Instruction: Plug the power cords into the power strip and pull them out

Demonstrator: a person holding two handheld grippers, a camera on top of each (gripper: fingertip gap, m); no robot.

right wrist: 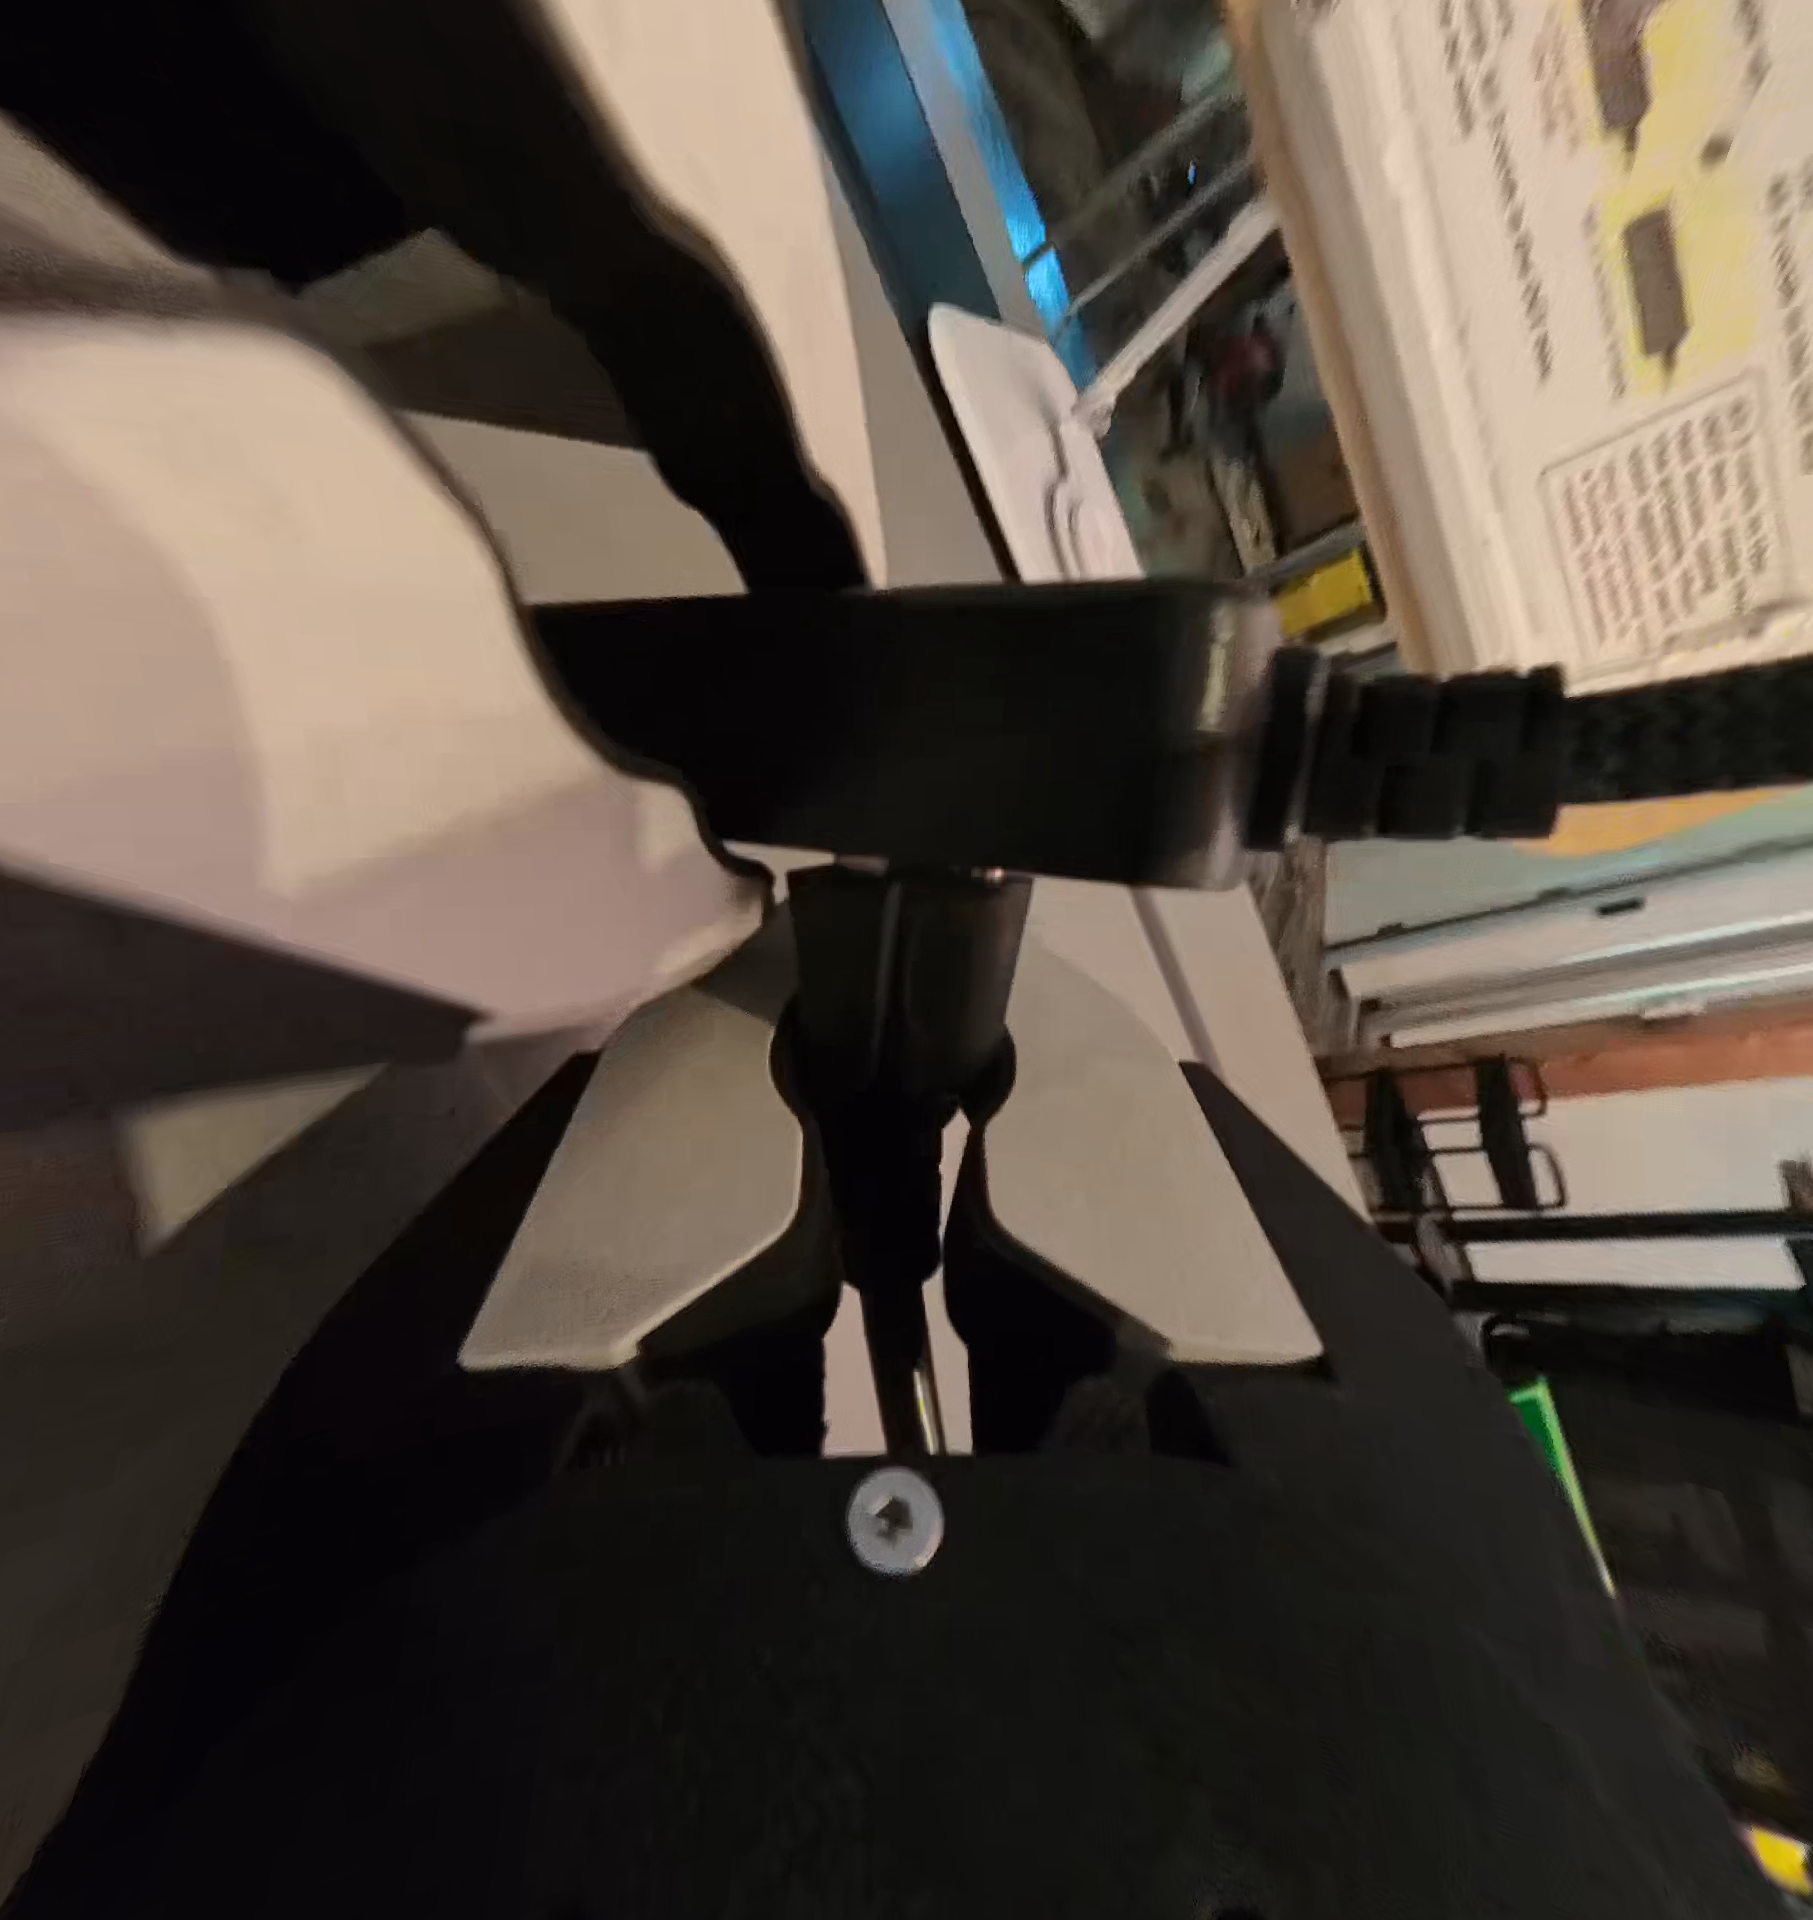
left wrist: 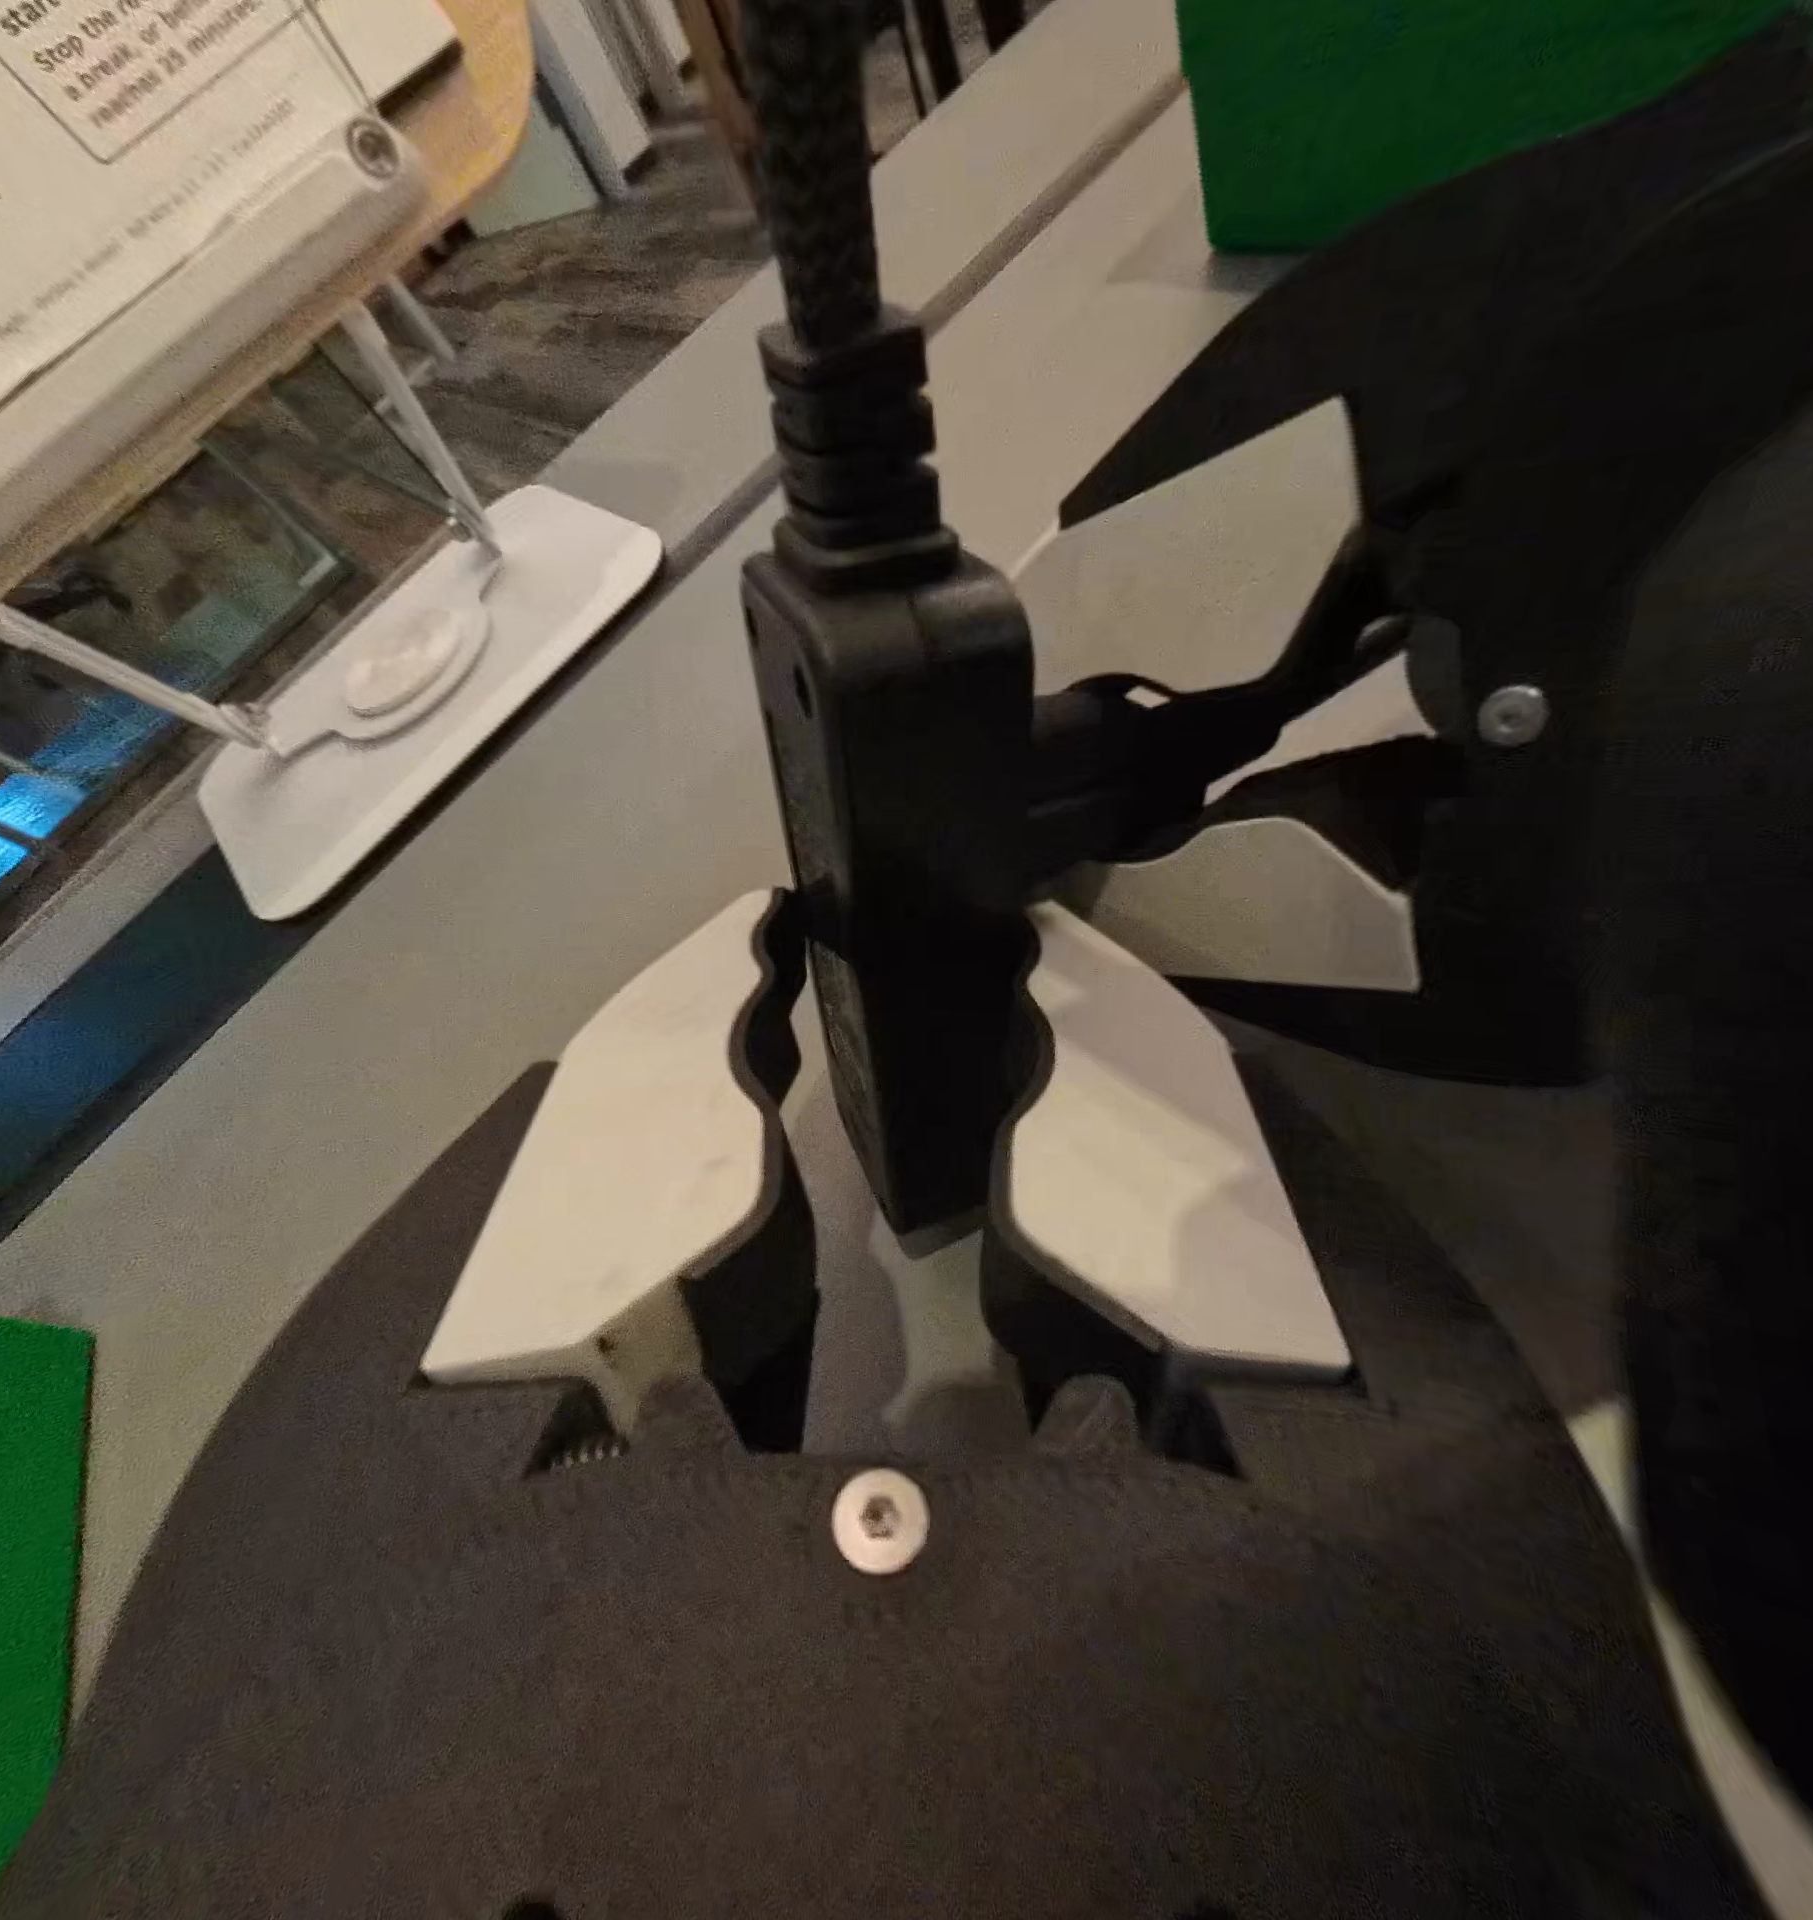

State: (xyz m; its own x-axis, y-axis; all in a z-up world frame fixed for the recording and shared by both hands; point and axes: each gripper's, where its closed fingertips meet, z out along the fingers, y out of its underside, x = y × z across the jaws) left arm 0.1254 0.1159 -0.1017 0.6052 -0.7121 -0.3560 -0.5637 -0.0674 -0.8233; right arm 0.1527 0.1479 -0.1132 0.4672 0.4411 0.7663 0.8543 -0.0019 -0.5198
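Jaws closed: left gripper holds power strip, right gripper its plug.

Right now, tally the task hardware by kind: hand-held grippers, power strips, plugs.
Hand-held grippers: 2, the left hand-held gripper and the right hand-held gripper
Power strip: 1, clamped by the left
Plug: 1, clamped by the right, against the strip's side
Total: 4

left gripper jaws clamped, right gripper likewise (crossing at right angles)
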